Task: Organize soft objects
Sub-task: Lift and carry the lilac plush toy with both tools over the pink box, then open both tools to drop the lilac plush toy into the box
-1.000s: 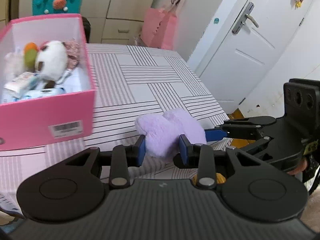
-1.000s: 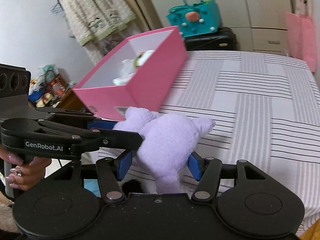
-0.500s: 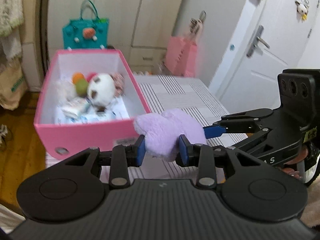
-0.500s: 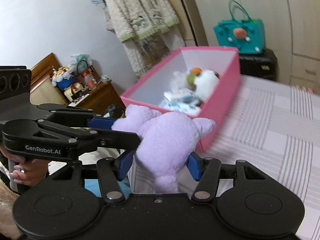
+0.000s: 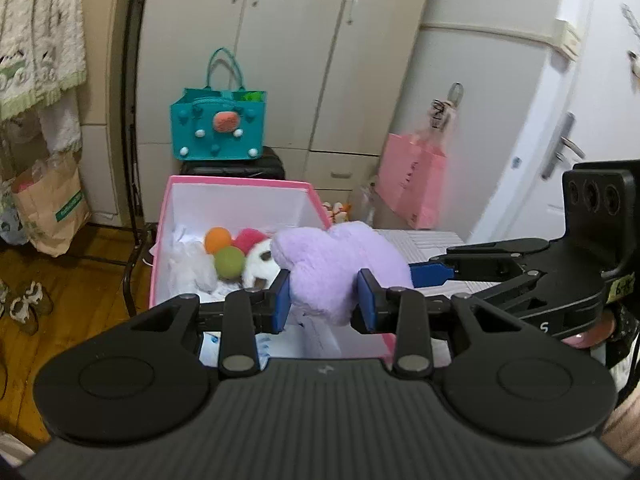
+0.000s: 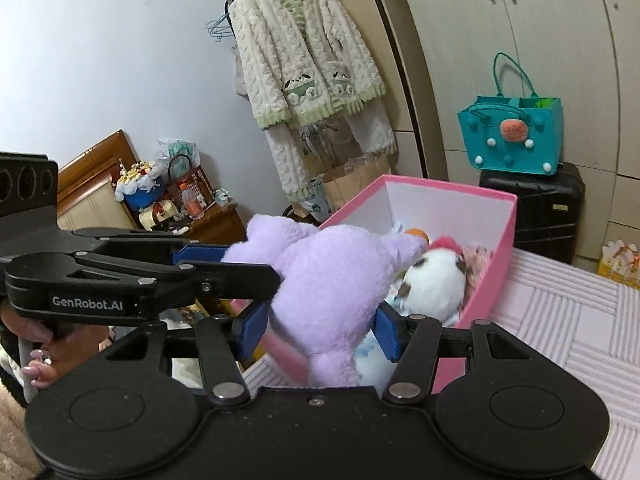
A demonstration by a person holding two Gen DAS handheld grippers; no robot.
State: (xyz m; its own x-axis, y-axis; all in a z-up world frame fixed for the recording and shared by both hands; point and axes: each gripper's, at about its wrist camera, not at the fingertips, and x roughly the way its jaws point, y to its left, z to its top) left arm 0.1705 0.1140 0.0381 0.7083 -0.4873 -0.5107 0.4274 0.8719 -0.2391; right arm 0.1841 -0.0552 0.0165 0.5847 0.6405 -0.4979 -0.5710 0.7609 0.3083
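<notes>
A purple plush toy (image 5: 336, 264) is held by both grippers at once, in the air over the near edge of the pink box (image 5: 240, 184). My left gripper (image 5: 323, 300) is shut on it from one side. My right gripper (image 6: 318, 330) is shut on it from the other side; the plush also shows in the right wrist view (image 6: 332, 280). The pink box (image 6: 496, 232) holds a white plush (image 6: 434, 284), an orange ball (image 5: 218, 240), a green ball (image 5: 229, 262), a pink pompom (image 5: 250, 239) and white packets.
The box stands on a striped table (image 6: 568, 320). Behind it are a teal bag (image 5: 218, 128) on a black case (image 5: 232, 168), cupboards, a pink bag (image 5: 412, 184) on the wall, a hanging cardigan (image 6: 304, 64) and a white door (image 5: 560, 120).
Both grippers have lifted the purple plush off the table and carried it left, from beside the box to over its open top.
</notes>
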